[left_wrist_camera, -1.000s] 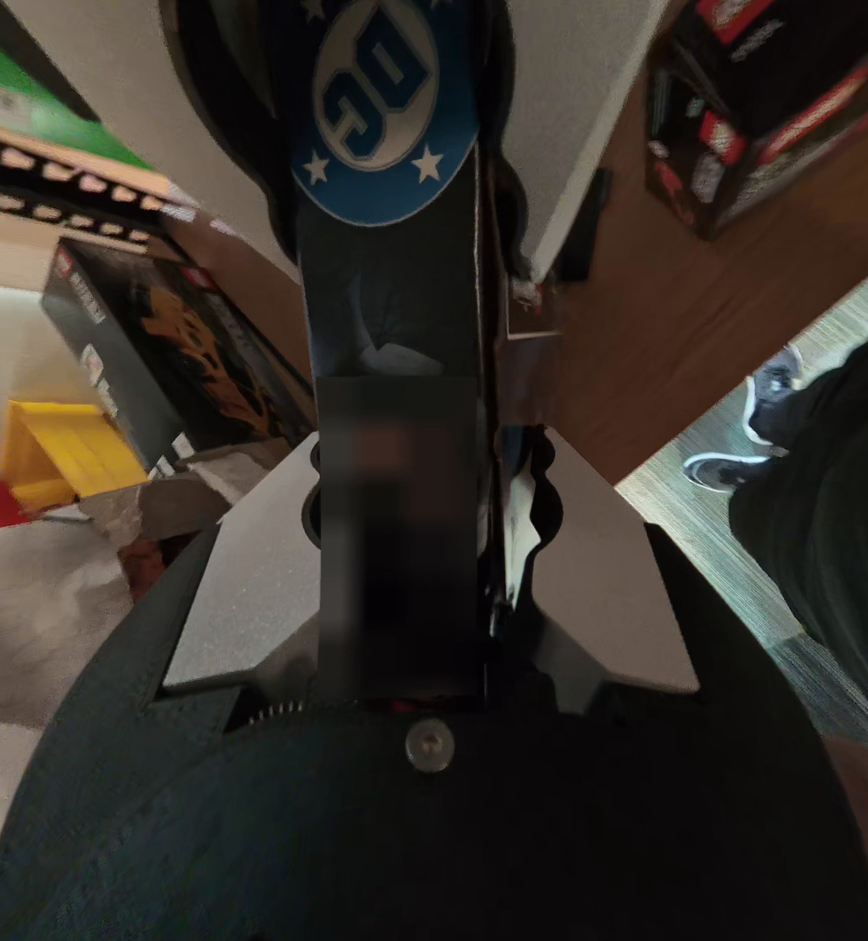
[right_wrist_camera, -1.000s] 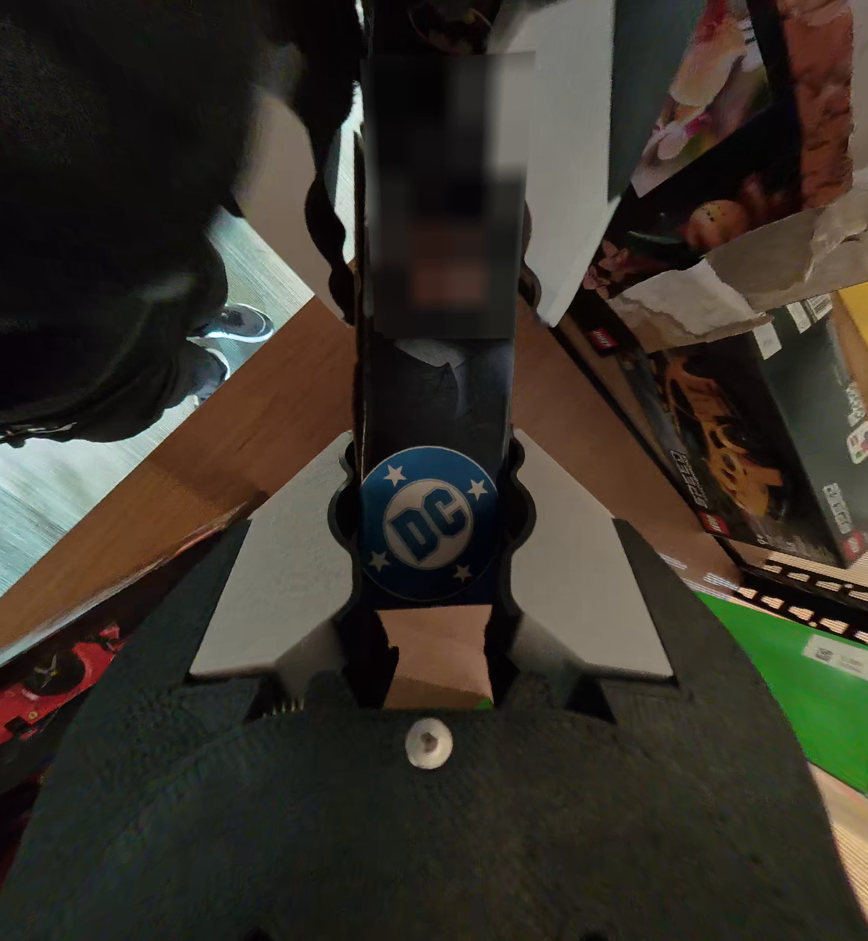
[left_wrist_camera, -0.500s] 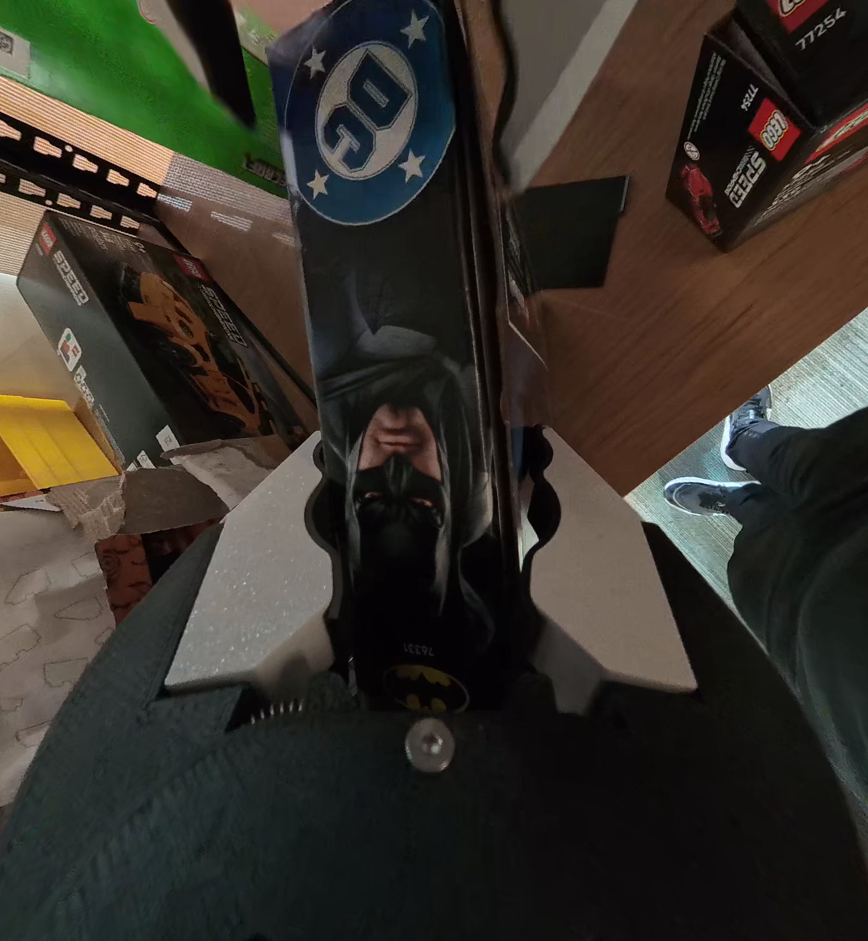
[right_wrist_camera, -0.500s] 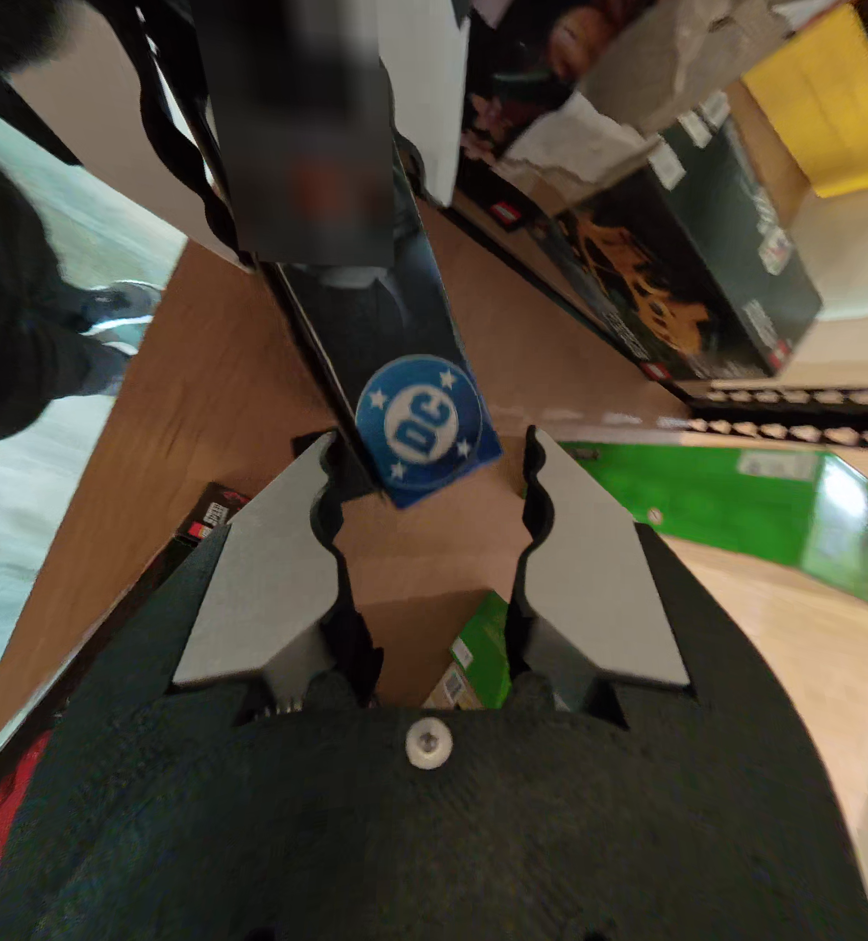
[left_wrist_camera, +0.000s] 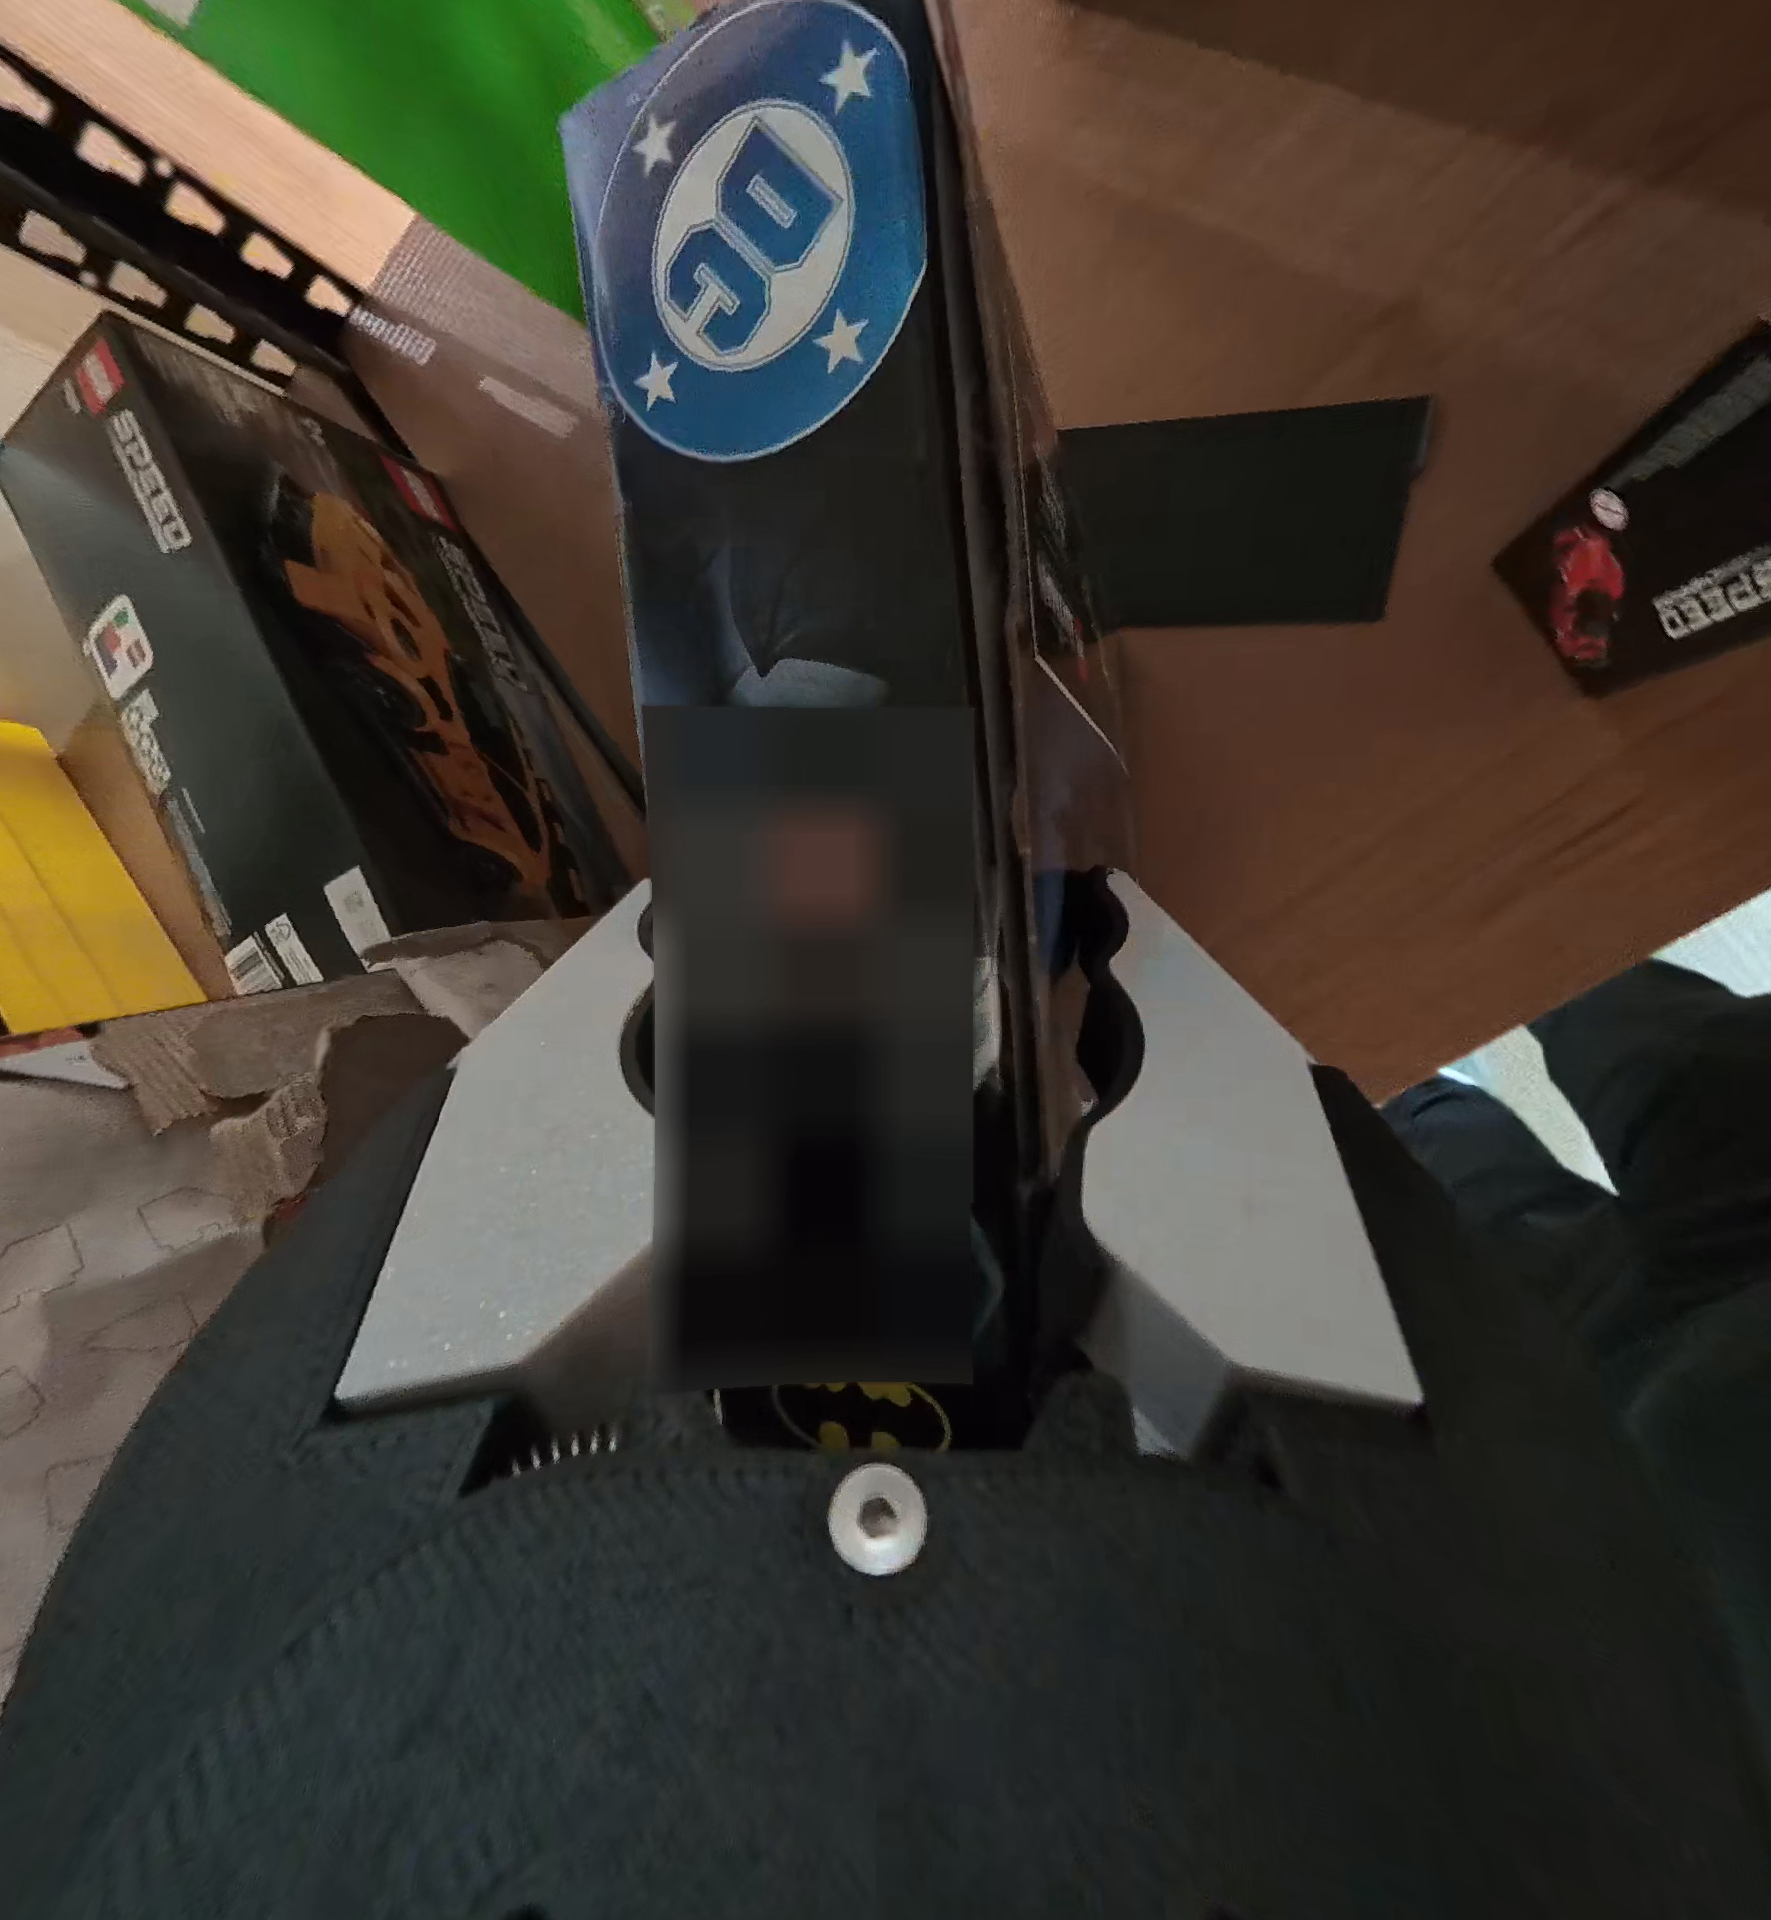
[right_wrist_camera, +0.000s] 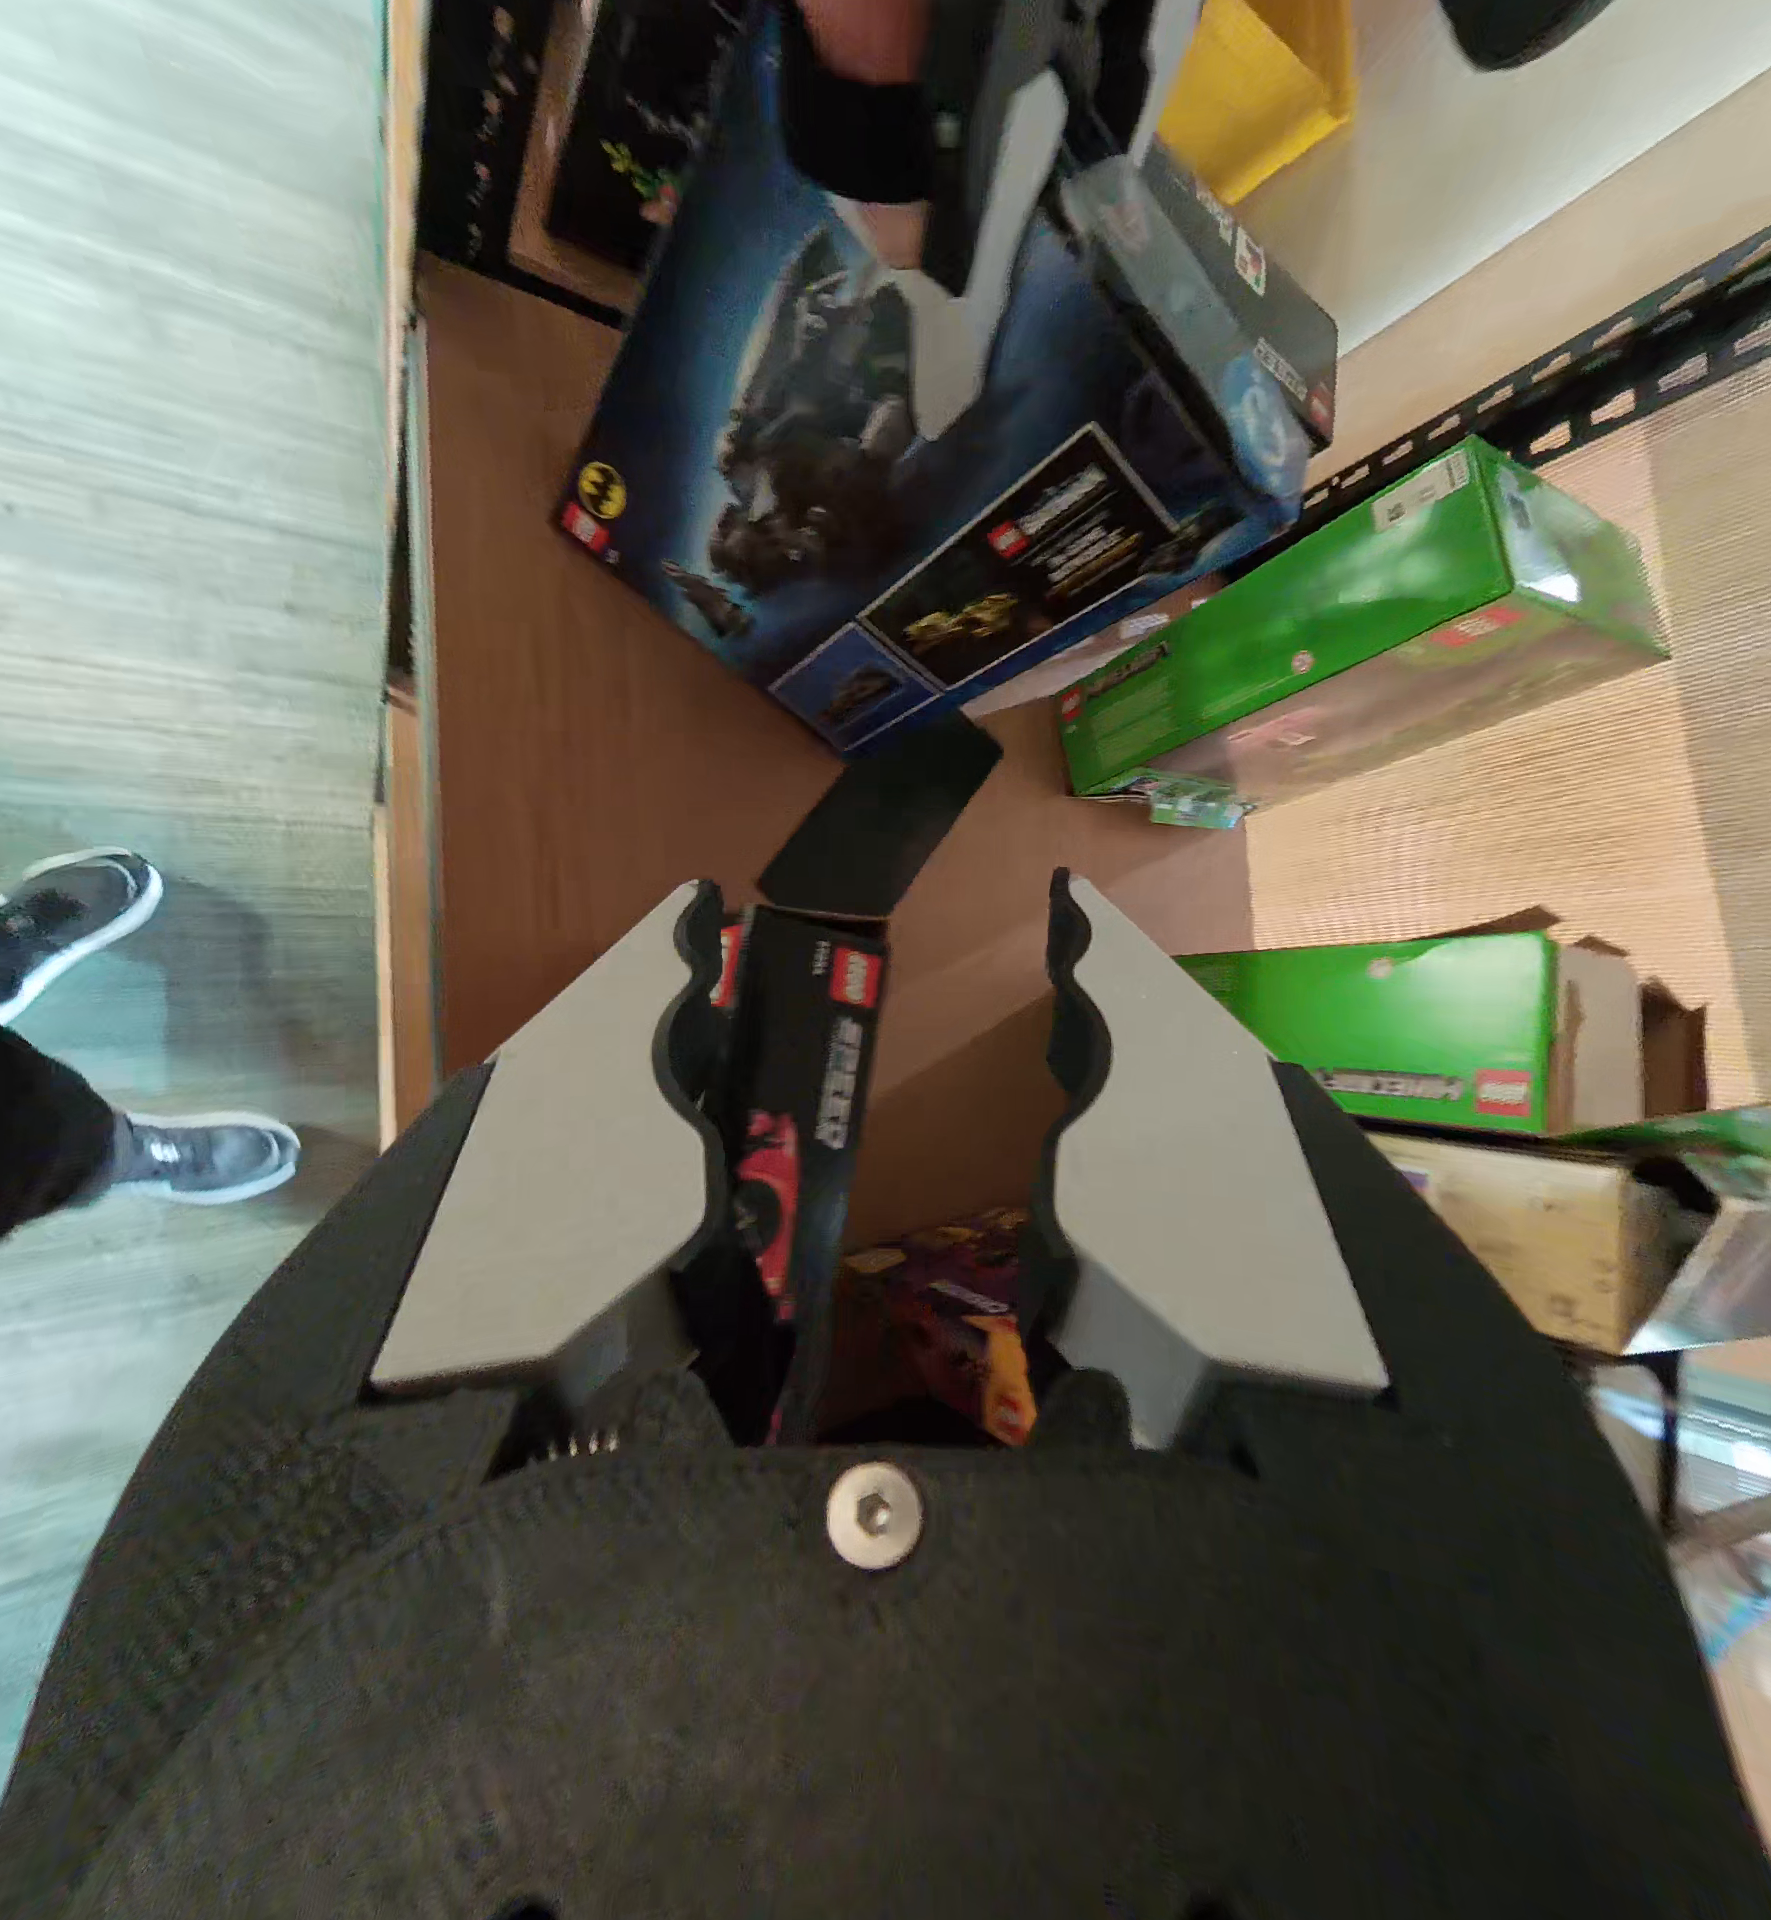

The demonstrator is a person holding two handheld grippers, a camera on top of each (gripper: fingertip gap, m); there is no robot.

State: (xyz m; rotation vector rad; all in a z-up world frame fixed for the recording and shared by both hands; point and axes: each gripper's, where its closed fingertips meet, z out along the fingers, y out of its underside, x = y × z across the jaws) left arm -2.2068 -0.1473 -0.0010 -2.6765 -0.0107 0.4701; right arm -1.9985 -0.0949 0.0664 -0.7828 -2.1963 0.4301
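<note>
My left gripper point(left_wrist_camera: 876, 894) is shut on a long dark blue toy box point(left_wrist_camera: 787, 540) with a round blue emblem point(left_wrist_camera: 756, 239) at its far end. Both pads press its narrow sides. In the right wrist view the same box point(right_wrist_camera: 777, 499) rests tilted over the brown table point(right_wrist_camera: 569, 727), with the left gripper's fingers point(right_wrist_camera: 974, 281) on its far end. My right gripper point(right_wrist_camera: 881, 894) is open and empty. It hangs over a small black box with a red car point(right_wrist_camera: 808, 1091), next to a flat black piece point(right_wrist_camera: 881, 810).
Two green boxes point(right_wrist_camera: 1380, 623) point(right_wrist_camera: 1380, 1029) lie at the right. A purple and orange box point(right_wrist_camera: 954, 1320) lies under the right gripper. A black box with an orange car point(left_wrist_camera: 320, 665), a yellow bin point(left_wrist_camera: 19, 862) and torn grey cardboard point(left_wrist_camera: 133, 1195) are at the left. A person's shoes point(right_wrist_camera: 206, 1153) stand beyond the table edge point(right_wrist_camera: 403, 623).
My right gripper opened, let go of the emblem end of the blue box and swung away over the small black box. My left gripper kept its hold on the blue box.
</note>
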